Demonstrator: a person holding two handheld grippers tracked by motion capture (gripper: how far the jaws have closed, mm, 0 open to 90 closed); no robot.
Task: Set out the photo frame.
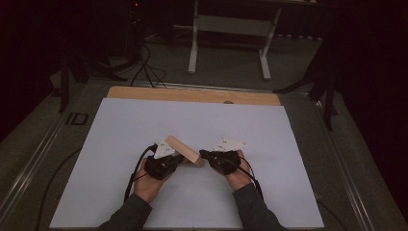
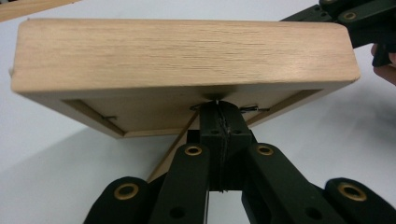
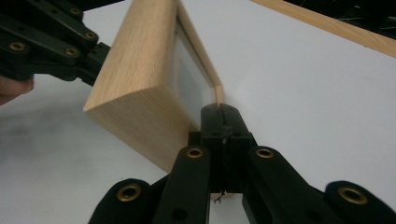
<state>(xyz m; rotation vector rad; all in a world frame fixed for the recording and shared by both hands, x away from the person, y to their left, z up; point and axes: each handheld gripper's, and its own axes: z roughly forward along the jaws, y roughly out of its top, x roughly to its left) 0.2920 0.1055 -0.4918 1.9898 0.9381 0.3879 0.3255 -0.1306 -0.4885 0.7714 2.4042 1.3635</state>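
Note:
A light wooden picture frame [image 1: 183, 150] hangs tilted just above the white sheet, between my two grippers. My left gripper [image 1: 182, 160] is shut on a thin part at the frame's underside; in the left gripper view the closed tips [image 2: 218, 105] meet the recessed back of the frame [image 2: 187, 51] by a small metal clip. My right gripper [image 1: 202, 155] is shut on the frame's thin front lip [image 3: 217, 95] at its near end, beside the wooden side [image 3: 140, 79]. Each gripper view also shows the other gripper farther off [image 2: 345, 14] [image 3: 56, 46].
A white sheet [image 1: 144, 120] covers the table, with a wooden strip [image 1: 192, 95] along its far edge. Beyond it stand a pale metal stand [image 1: 231, 29], dark tripod legs and cables [image 1: 144, 67] on the floor. Metal rails run along both table sides.

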